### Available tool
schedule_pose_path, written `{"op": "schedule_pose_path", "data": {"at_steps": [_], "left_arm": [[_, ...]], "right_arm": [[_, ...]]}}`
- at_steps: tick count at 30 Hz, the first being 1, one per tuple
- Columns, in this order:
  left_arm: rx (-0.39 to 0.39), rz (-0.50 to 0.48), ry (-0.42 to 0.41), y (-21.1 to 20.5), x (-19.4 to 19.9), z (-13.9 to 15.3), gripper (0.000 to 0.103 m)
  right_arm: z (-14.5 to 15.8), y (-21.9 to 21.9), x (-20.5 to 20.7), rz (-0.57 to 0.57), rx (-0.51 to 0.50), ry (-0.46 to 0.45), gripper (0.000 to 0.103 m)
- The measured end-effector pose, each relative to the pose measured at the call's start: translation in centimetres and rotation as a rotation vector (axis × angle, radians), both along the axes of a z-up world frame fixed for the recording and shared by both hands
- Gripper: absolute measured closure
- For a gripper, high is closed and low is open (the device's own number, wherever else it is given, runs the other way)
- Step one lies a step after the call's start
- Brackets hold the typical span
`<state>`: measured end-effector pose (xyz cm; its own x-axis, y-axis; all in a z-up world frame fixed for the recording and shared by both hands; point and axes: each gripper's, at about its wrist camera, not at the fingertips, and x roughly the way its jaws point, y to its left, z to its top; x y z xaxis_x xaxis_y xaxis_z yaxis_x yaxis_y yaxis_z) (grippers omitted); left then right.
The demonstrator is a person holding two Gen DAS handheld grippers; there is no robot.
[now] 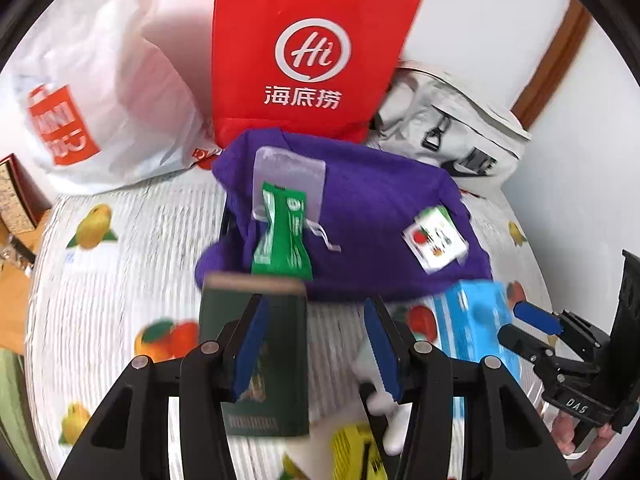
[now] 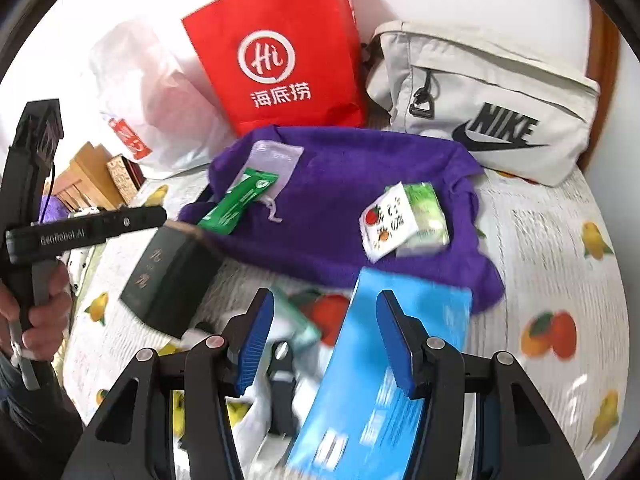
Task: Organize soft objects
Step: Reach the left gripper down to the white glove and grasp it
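Note:
A purple cloth (image 1: pixel 372 216) (image 2: pixel 344 188) lies on a fruit-print cover. On it lie a green sachet (image 1: pixel 282 236) (image 2: pixel 236 204), a sheer pouch (image 1: pixel 290 178) and a small tissue pack (image 1: pixel 436 238) (image 2: pixel 404 220). My left gripper (image 1: pixel 316 344) is open above a dark green box (image 1: pixel 256 356) (image 2: pixel 168 280), whose edge lies under the left finger. My right gripper (image 2: pixel 326 340) is open above a blue box (image 2: pixel 384 376) (image 1: pixel 478 324). White soft items (image 2: pixel 268 412) lie under it.
A red paper bag (image 1: pixel 308 56) (image 2: pixel 280 64), a white plastic bag (image 1: pixel 96 92) and a grey Nike bag (image 2: pixel 492 100) (image 1: pixel 452 128) stand behind the cloth against the wall. A wooden box (image 2: pixel 96 180) sits at the left. A yellow item (image 1: pixel 356 452) lies near me.

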<state>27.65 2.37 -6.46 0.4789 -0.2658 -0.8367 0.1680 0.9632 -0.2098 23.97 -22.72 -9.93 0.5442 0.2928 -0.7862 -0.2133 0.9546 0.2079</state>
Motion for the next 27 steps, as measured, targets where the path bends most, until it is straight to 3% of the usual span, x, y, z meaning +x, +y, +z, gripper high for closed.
{"op": "schedule_pose_path", "data": {"at_steps": [11,14,19,21,22,27], "left_arm": [[-0.018,-0.036,0.085,-1.2,-8.9,-2.4,0.055],[-0.021,-0.058,0.068,-2.2,-10.3,-2.6,0.055],[0.051,-0.128,0.046,-5.7,-10.8,-2.8,0.055],[0.045,-0.160,0.034,-7.1,-10.4,-3.0,0.053],[0.051,-0.178,0.025,-8.0,-10.1,-3.2,0.048],[0.104,-0.218,0.026,-11.0,-8.7,-5.3,0.048]], "right_arm": [[1.1,-1.8,-9.3,-0.048,0.038,-0.030,0.049],[0.7,-2.3,-11.1,-0.056,0.044,-0.029,0.049],[-0.5,-3.8,-13.5,-0.087,0.064,-0.010,0.049],[-0.9,-4.6,-14.2,-0.106,0.067,-0.003,0.049],[-1.1,-4.9,-14.5,-0.116,0.064,-0.002,0.049],[-2.6,-7.1,-15.6,-0.165,0.050,0.023,0.049]]}}
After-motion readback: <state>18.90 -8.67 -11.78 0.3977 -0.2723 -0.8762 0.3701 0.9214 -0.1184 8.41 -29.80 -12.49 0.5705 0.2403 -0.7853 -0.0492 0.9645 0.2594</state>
